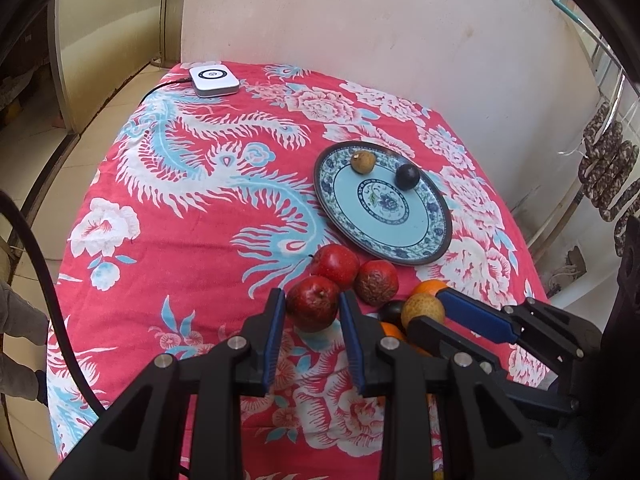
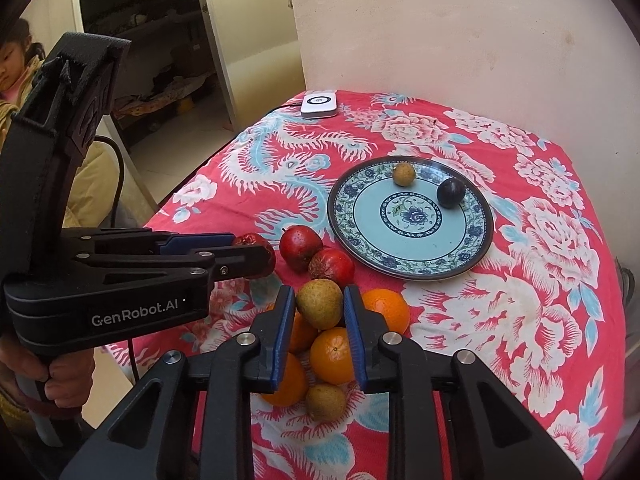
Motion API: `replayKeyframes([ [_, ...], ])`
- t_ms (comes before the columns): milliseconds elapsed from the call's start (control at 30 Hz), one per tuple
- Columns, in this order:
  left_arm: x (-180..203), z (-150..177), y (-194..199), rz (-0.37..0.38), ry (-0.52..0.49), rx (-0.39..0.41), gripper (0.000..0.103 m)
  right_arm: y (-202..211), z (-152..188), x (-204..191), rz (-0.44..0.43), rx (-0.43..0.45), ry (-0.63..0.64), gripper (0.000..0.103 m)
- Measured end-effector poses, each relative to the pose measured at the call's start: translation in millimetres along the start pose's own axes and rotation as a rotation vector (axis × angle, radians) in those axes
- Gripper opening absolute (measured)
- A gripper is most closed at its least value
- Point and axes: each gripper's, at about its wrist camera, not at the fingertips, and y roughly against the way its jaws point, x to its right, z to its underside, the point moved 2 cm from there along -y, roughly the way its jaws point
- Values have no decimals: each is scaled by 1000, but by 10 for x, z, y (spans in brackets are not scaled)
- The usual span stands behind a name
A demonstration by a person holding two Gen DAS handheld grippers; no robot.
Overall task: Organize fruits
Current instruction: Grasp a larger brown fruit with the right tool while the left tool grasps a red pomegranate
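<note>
My left gripper [image 1: 311, 298] is shut on a red apple [image 1: 314, 308] that rests on the red flowered cloth. In the right wrist view the left gripper [image 2: 254, 248] comes in from the left with that apple [image 2: 250, 239] between its fingers. My right gripper [image 2: 319, 294] is shut on a brown pear [image 2: 320, 306] on top of a pile of oranges [image 2: 332, 354]. A blue patterned plate [image 2: 340, 220] lies beyond and holds a small brown fruit [image 2: 403, 174] and a dark plum [image 2: 451, 192]. Two more red apples [image 2: 300, 246] lie between the grippers and the plate.
A white device [image 1: 214, 79] with a cable sits at the table's far left corner, by the wall. Another orange [image 2: 386, 308] and a small pear [image 2: 326, 402] lie in the pile. A hand [image 2: 60, 380] holds the left gripper's handle. The table drops off on the left.
</note>
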Motion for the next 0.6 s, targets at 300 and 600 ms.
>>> replayKeyframes([
  [300, 76, -61, 56, -6, -15, 21, 29, 119, -71, 61, 7, 40, -12, 26],
  [600, 168, -142, 104, -8, -31, 43, 29, 212, -142, 160, 27, 73, -32, 26],
])
